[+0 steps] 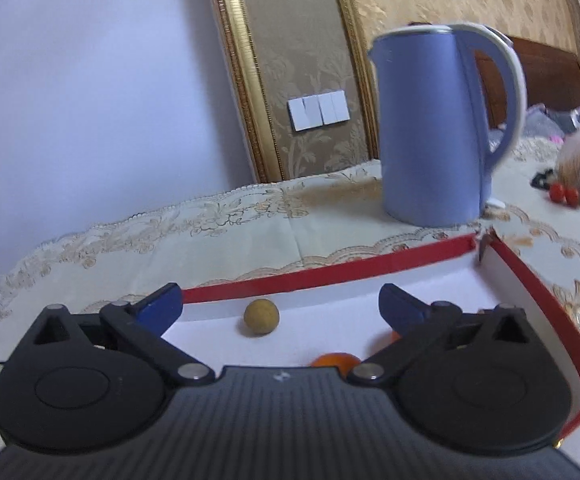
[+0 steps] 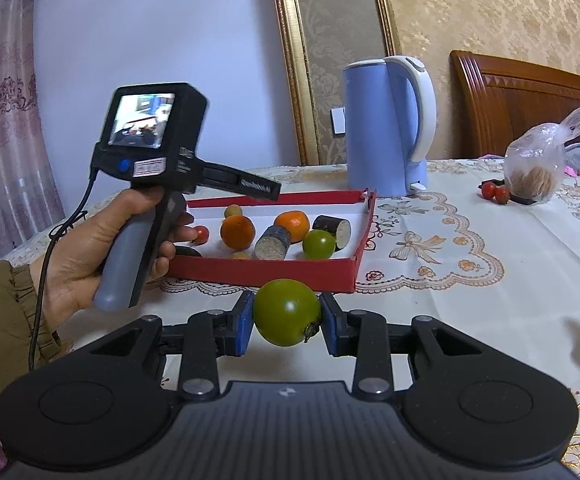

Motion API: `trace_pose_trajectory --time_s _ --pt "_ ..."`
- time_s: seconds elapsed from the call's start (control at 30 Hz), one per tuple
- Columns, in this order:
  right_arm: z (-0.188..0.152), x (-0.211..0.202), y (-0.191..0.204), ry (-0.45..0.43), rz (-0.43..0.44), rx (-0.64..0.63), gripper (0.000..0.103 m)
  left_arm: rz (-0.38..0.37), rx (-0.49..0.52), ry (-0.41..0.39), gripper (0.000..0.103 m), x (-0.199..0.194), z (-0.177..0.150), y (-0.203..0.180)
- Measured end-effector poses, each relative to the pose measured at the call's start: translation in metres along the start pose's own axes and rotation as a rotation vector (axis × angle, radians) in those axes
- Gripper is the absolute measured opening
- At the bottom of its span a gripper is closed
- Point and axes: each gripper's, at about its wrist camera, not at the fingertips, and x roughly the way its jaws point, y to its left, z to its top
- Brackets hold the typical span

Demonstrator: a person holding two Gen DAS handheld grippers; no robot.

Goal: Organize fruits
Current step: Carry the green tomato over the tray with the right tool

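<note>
A glossy green tomato (image 2: pixel 286 312), a matt red cardboard box (image 2: pixel 265 273), a smooth blue plastic kettle (image 2: pixel 382 128), an embroidered cloth (image 2: pixel 470 248).

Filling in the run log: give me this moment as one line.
left gripper: open, over red tray | right gripper: shut on green tomato, short of tray | tray: oranges, eggplant pieces, green tomato

No text can be read anywhere you look. The handheld gripper unit (image 2: pixel 149 148) in your left hand, at about ten o'clock in the right wrist view, carries a white sticker below its small screen and a printed strip along its arm, but both are too blurred to make out. A small pale emblem sits at six o'clock on each gripper body; it is not lettering.
</note>
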Motion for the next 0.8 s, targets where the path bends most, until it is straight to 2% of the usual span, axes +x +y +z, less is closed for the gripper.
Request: trace_pose_trajectory --time_s 0.2,0.37,0.6,0.8 --pt "0.0 0.0 0.0 0.003 0.006 -0.005 0.034 0.097 -0.004 -0.013 0.103 0.014 -0.011 0.0" --pt "0.0 0.003 -0.002 0.006 0.001 0.004 0.034 0.16 0.075 -0.014 0.103 0.02 -0.016 -0.01" --pt "0.002 0.006 0.003 0.004 0.009 -0.003 0.034 0.166 0.068 0.029 0.103 0.02 -0.016 -0.02" --pt "0.007 0.011 0.004 0.005 0.002 -0.008 0.034 0.082 0.058 0.059 0.103 0.013 -0.016 -0.02"
